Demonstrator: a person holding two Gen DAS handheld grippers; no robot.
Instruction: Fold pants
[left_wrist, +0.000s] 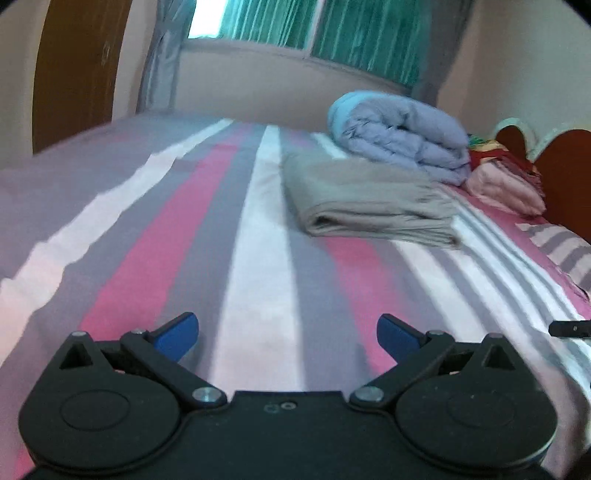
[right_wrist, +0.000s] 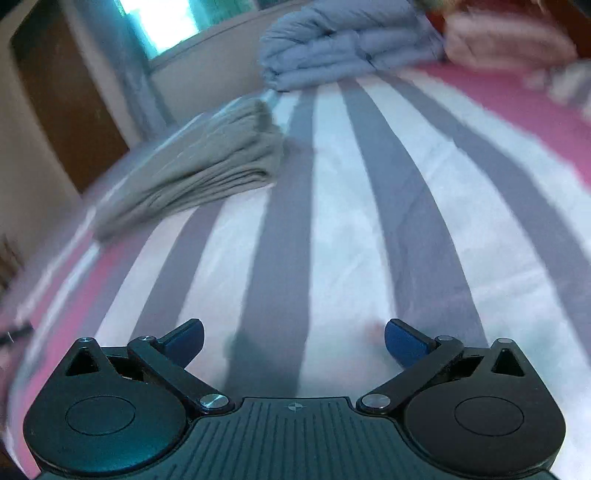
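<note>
A striped bedsheet (left_wrist: 258, 229) carries a rolled blue quilt (left_wrist: 402, 136) beside pink folded cloth (left_wrist: 506, 188)

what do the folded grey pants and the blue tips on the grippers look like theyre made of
The folded pants look like soft matte woven fabric, perhaps cotton: limp stacked layers, no sheen. The blue fingertips of the left hand-held gripper look like smooth rigid plastic on black plastic arms; blur leaves rubber possible. The right hand-held gripper looks the same.

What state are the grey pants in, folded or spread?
Folded: the grey pants lie as a compact stack of layers on the striped bed.
</note>
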